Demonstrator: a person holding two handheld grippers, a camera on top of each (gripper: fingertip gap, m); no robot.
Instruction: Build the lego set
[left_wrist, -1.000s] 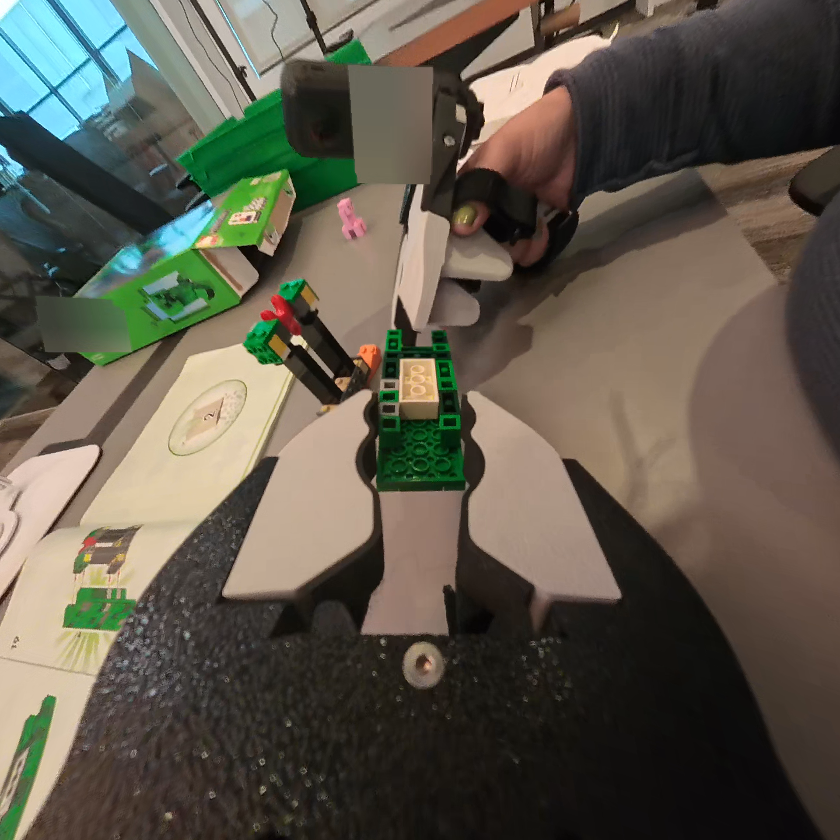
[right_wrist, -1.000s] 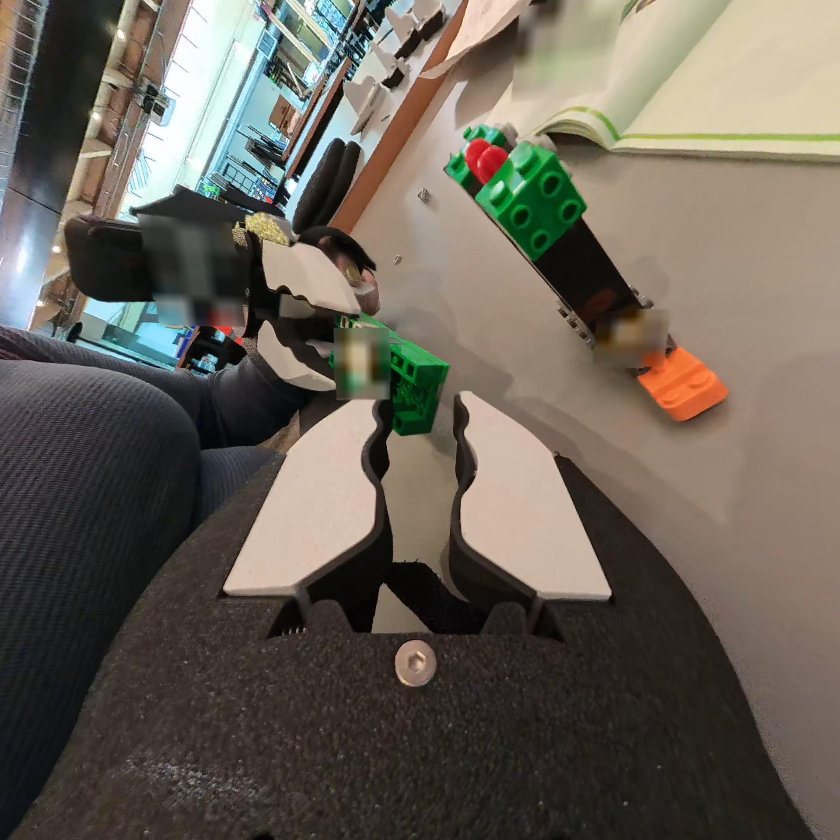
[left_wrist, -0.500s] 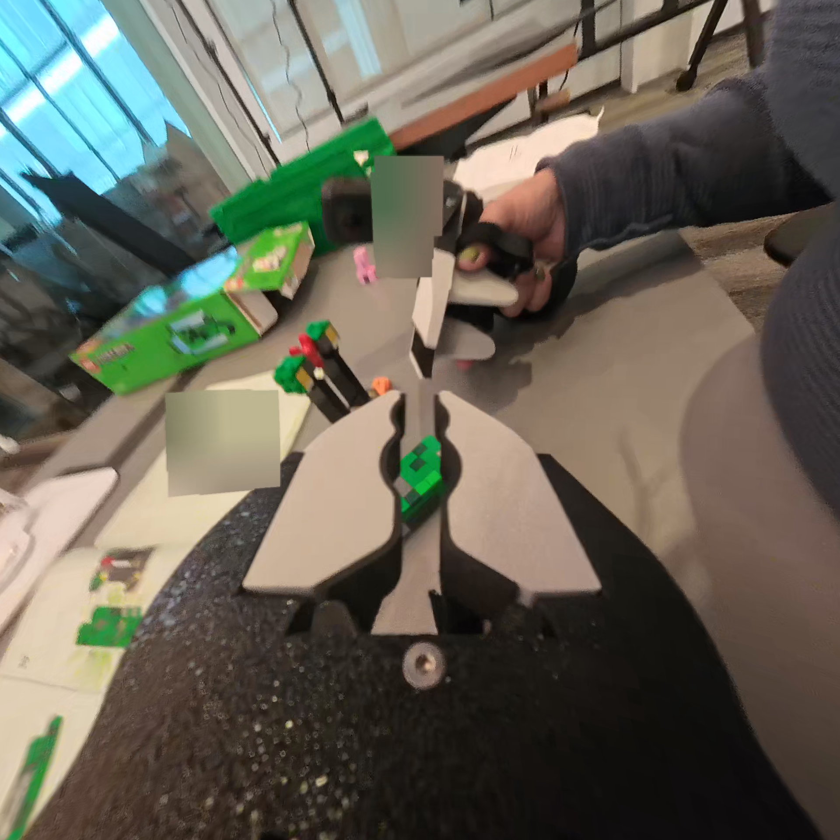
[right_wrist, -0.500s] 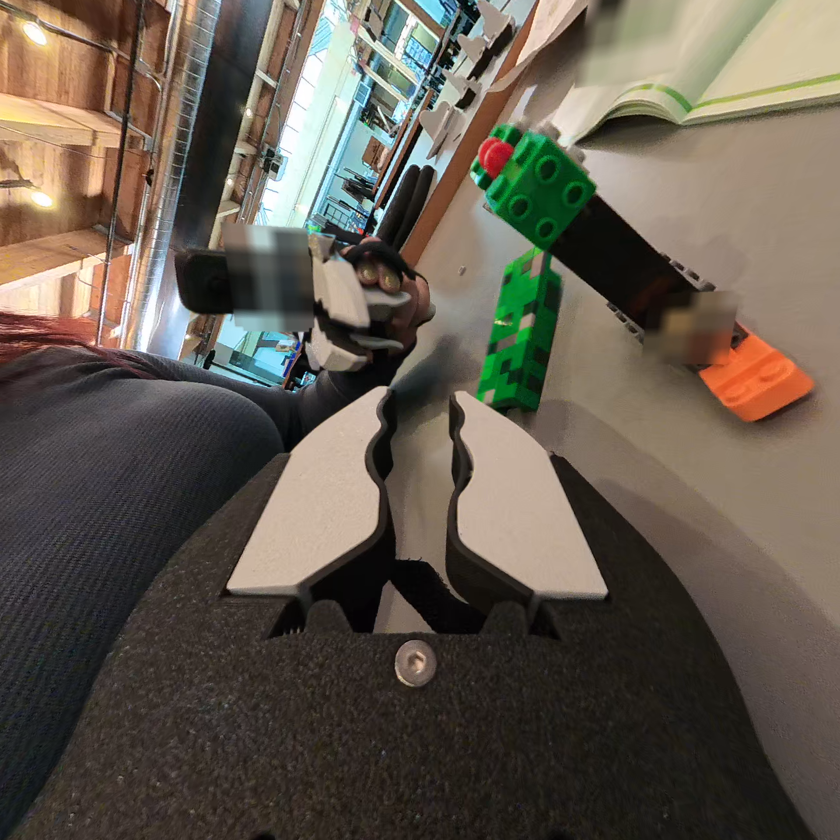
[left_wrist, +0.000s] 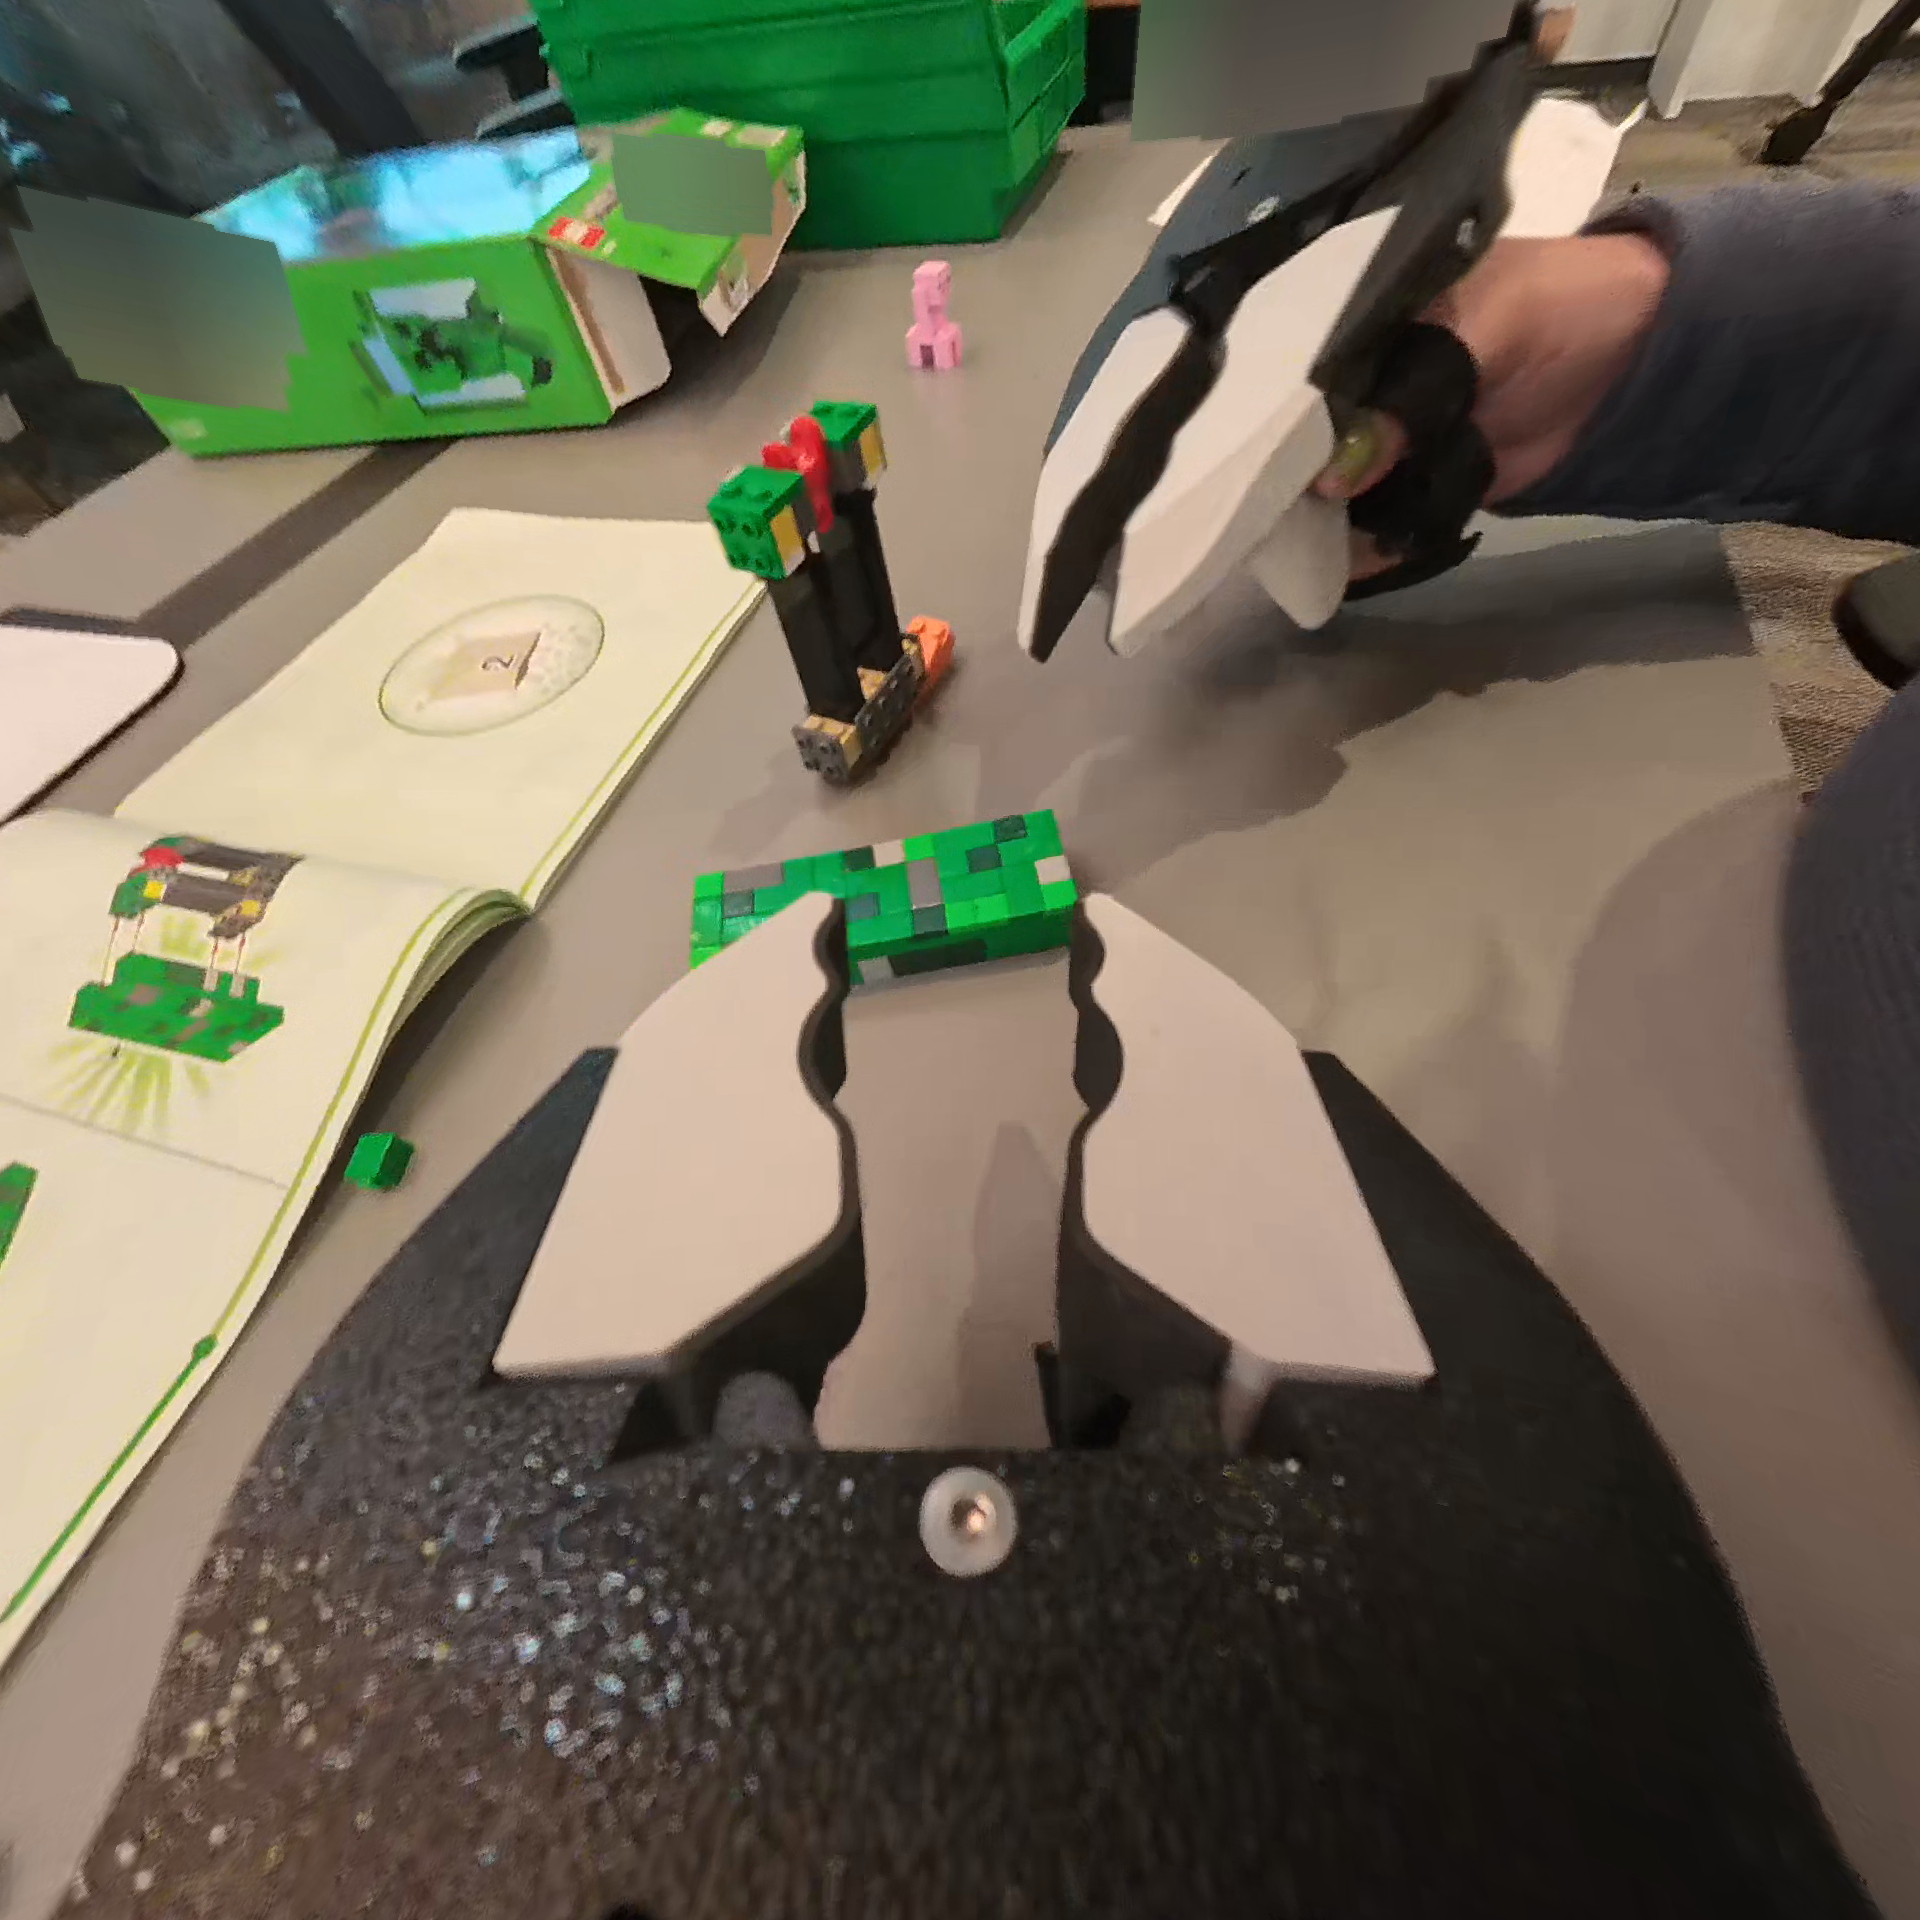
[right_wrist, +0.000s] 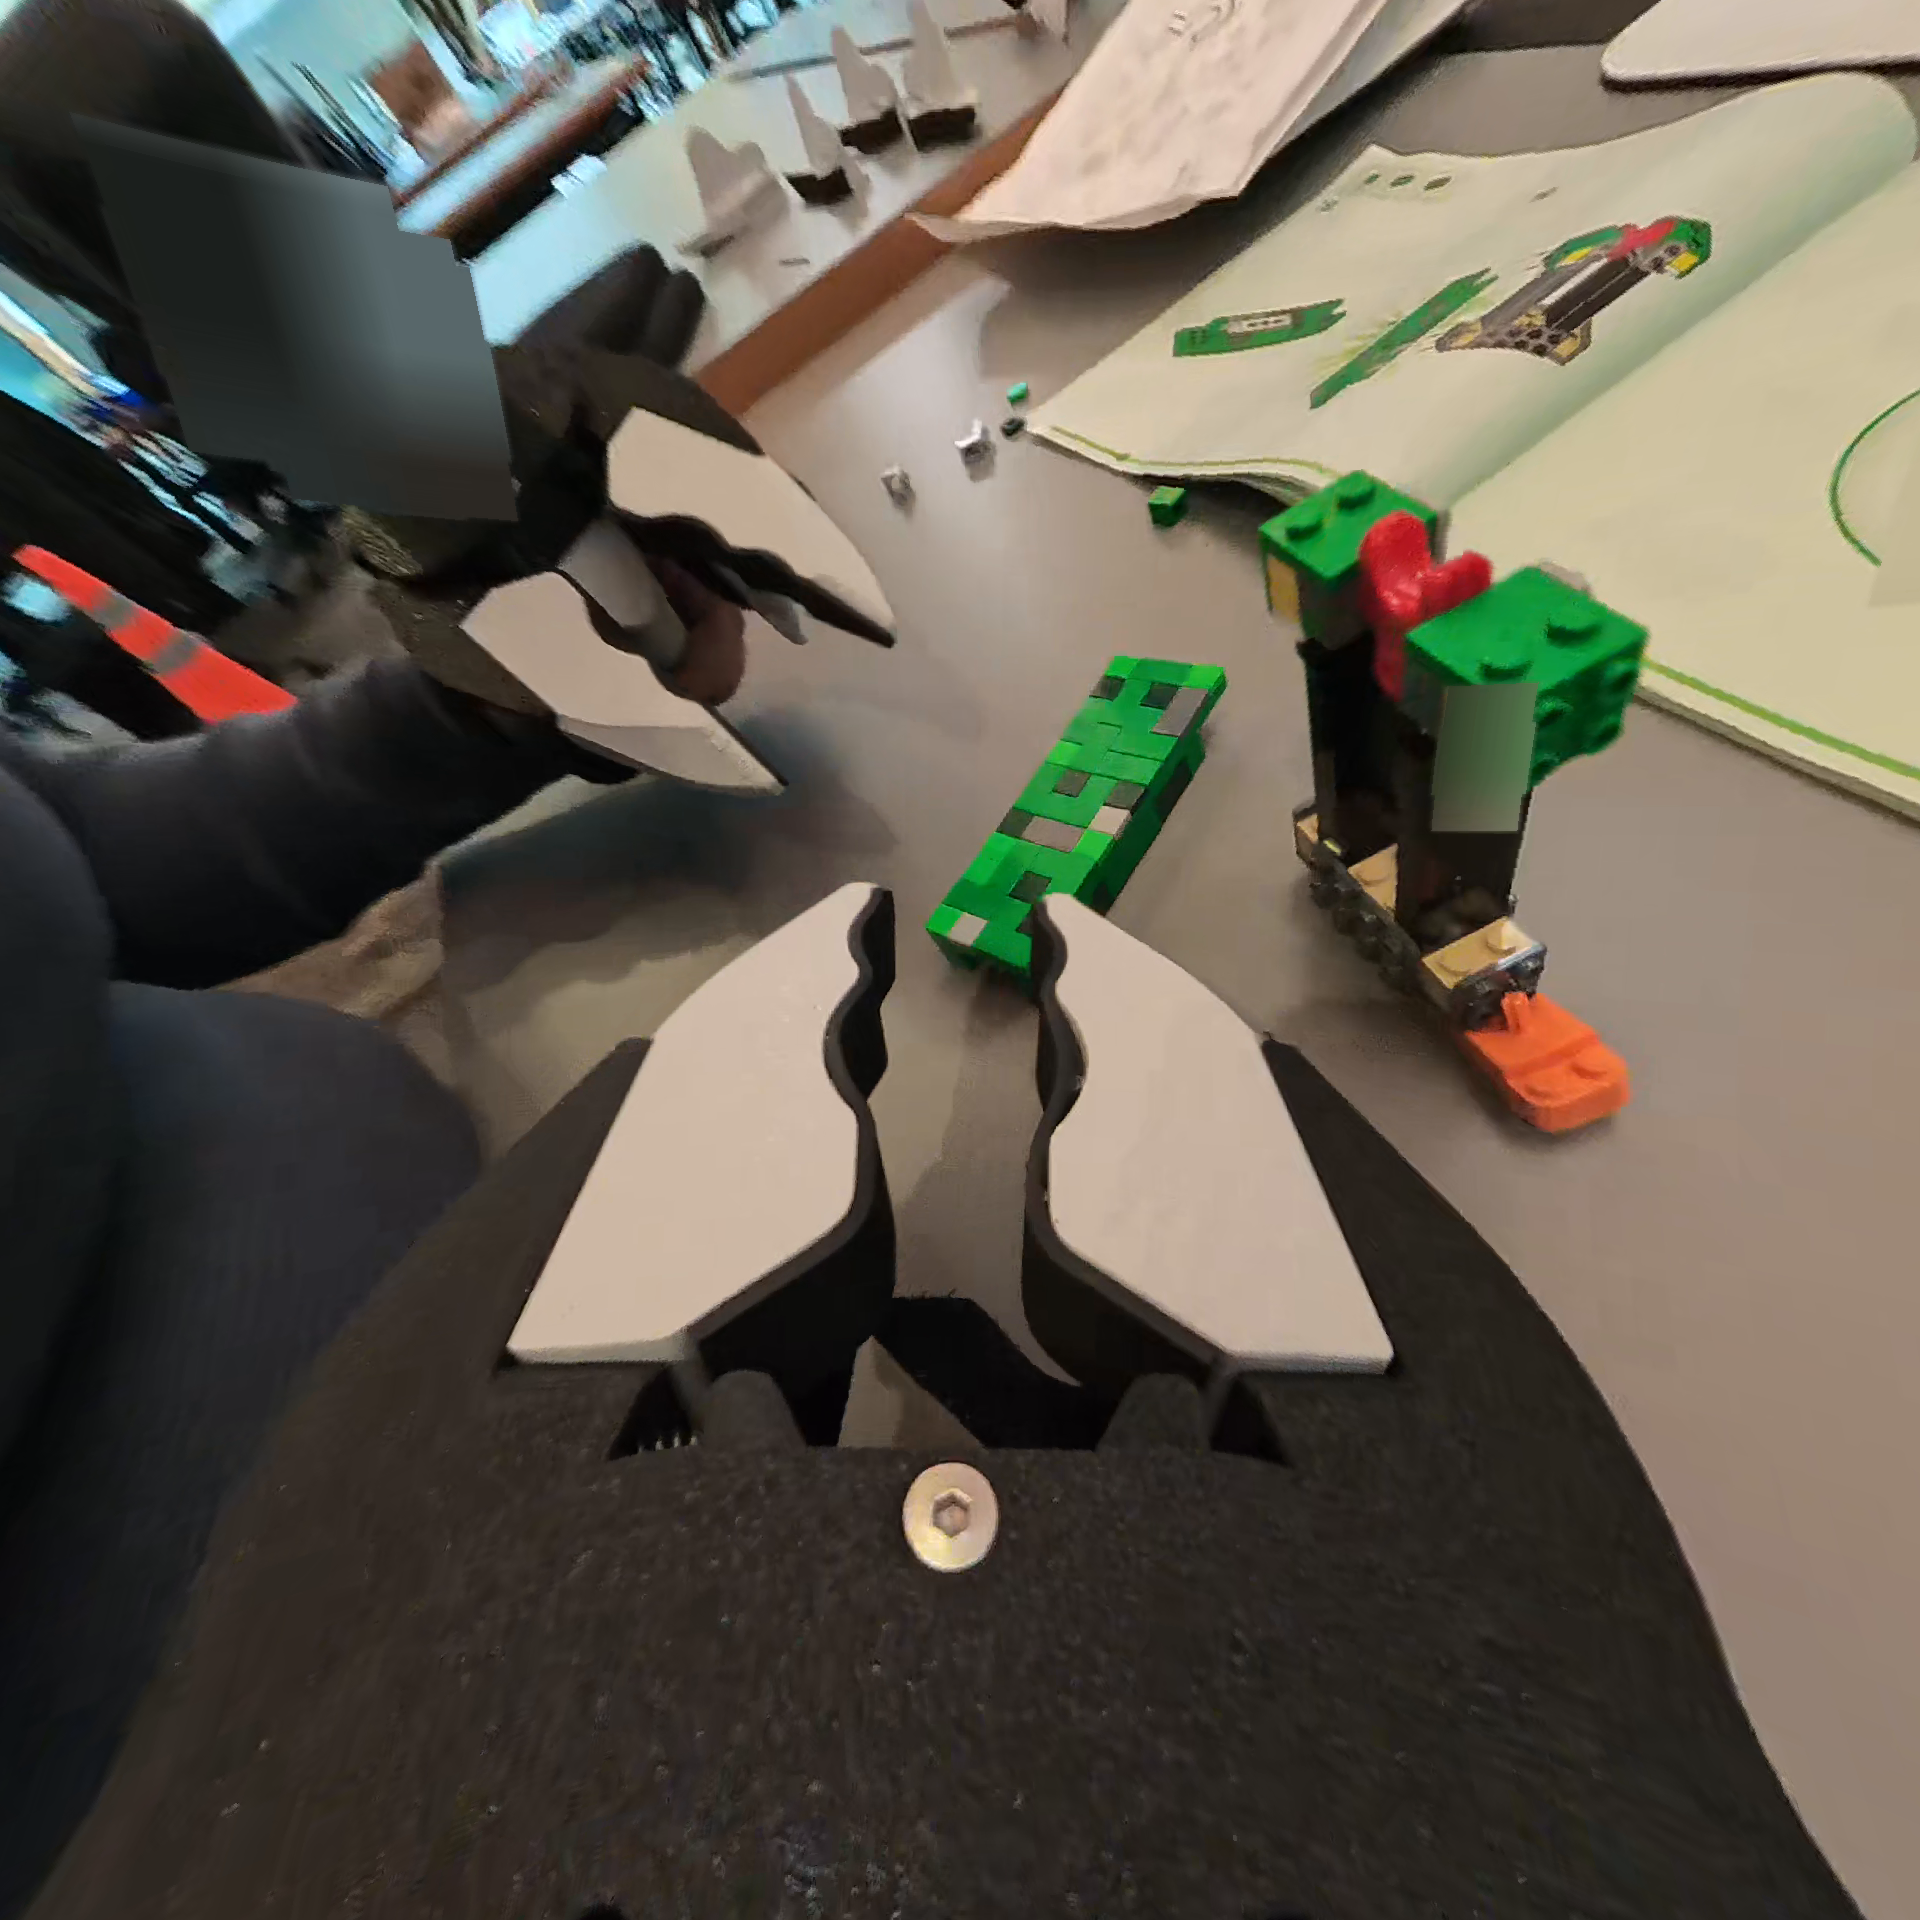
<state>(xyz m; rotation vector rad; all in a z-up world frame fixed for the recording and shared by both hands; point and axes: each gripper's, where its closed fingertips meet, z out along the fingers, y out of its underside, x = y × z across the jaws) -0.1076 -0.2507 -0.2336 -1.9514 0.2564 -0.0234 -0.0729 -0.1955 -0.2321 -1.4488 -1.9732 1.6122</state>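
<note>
A flat green pixel-patterned lego block (left_wrist: 935, 894) lies on the grey table, also in the right wrist view (right_wrist: 1081, 810). My left gripper (left_wrist: 956, 914) is open and empty, its fingertips just short of the block. My right gripper (right_wrist: 961, 914) is empty with its jaws a little apart, near one end of the block; in the left wrist view it (left_wrist: 1081, 639) hovers above the table to the right. A black lego tower (left_wrist: 831, 603) with green cubes and a red piece on top stands behind the block (right_wrist: 1423, 748), on an orange piece (right_wrist: 1548, 1070).
An open instruction booklet (left_wrist: 416, 748) lies on the left. A green set box (left_wrist: 416, 343), a green bin (left_wrist: 831, 104) and a pink figure (left_wrist: 932, 317) stand farther back. A small green piece (left_wrist: 376, 1158) and other loose bits (right_wrist: 971, 442) lie near the booklet. The left gripper's tips are roughly 7 cm from the right gripper's. About 9 cm separates my right fingertips from the orange piece (right_wrist: 1548, 1070).
My left gripper held the green block a second ago; it has let go, opened and drawn back, and the block now lies flat on the table. My right gripper has shifted.
</note>
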